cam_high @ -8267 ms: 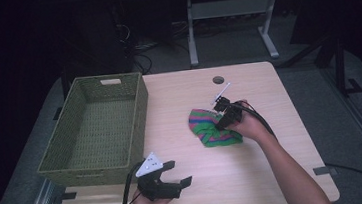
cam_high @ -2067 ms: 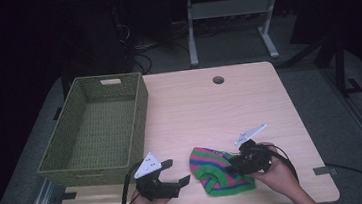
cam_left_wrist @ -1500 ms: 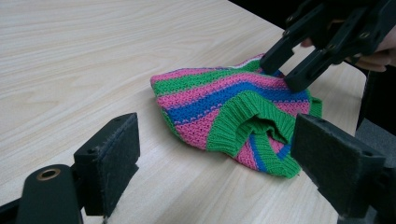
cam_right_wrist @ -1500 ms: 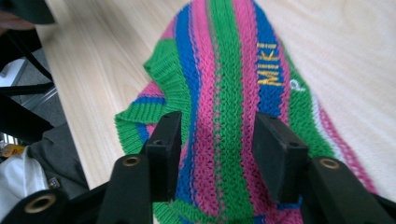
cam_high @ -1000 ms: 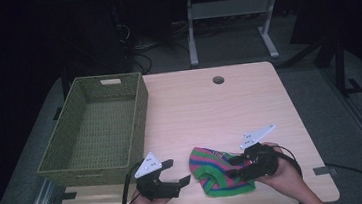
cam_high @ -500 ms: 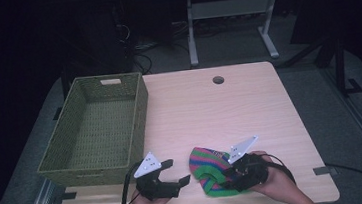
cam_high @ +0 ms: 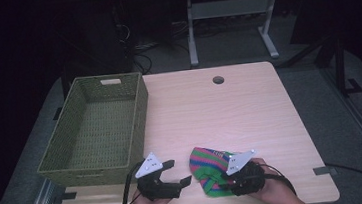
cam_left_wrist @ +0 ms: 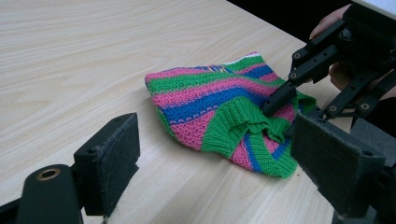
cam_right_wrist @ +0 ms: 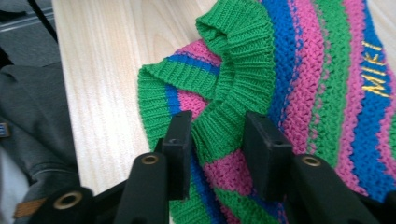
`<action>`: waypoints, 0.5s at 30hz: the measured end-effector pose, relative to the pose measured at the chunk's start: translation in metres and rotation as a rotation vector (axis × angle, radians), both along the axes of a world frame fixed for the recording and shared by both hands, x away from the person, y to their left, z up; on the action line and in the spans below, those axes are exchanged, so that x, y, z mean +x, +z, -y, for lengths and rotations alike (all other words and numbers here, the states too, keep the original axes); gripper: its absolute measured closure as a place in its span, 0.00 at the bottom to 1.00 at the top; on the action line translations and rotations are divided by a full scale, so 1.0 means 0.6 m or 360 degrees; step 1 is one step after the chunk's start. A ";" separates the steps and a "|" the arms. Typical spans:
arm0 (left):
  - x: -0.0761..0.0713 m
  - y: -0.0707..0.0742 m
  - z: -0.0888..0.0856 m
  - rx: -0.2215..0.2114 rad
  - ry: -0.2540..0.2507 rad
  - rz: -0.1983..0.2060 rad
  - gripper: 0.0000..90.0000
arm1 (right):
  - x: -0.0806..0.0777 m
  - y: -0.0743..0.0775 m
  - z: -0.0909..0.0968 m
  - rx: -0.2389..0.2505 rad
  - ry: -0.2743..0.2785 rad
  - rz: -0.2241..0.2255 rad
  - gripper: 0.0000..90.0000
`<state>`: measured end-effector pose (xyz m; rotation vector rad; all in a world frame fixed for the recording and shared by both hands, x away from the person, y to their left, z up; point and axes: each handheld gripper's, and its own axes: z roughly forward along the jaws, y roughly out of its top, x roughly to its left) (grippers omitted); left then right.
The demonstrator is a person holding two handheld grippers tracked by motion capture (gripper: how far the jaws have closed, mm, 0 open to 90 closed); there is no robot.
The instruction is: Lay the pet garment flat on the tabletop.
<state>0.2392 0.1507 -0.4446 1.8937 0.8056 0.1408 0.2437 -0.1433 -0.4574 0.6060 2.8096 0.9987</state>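
Two hand-held grippers work at the lower edge of the table [cam_high: 249,105]. Right hand-held gripper [cam_right_wrist: 217,140] has descended from a second ago, jaws closing around the green ribbed cuff of the striped knit garment [cam_high: 211,172]: grasp imminent. Left hand-held gripper [cam_left_wrist: 210,163] waits open, left of the garment.

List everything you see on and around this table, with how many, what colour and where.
Striped knitted garment: one, green, pink and blue, near edge of the table, right of centre.
Woven basket: one, olive green, left side of the table.
Wooden table: one, light wood, a round hole near its far edge.
Metal frame legs: one, grey, on the floor behind.
Left gripper: one, black, jaws open, beside the garment.
Right gripper: one, black, jaws just closing around the garment's green ribbed cuff.
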 end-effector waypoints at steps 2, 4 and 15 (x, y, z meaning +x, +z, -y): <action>0.000 -0.001 0.001 -0.0003 -0.0005 -0.0009 0.17 | -0.001 -0.002 0.002 0.0006 -0.0013 0.0027 0.73; 0.000 -0.001 0.003 0.0000 -0.0008 -0.0004 0.17 | -0.006 -0.004 0.003 0.0024 -0.0035 0.0036 0.73; 0.001 -0.002 0.002 -0.0012 -0.0003 -0.0021 0.17 | -0.009 -0.006 0.004 0.0040 -0.0086 0.0069 0.79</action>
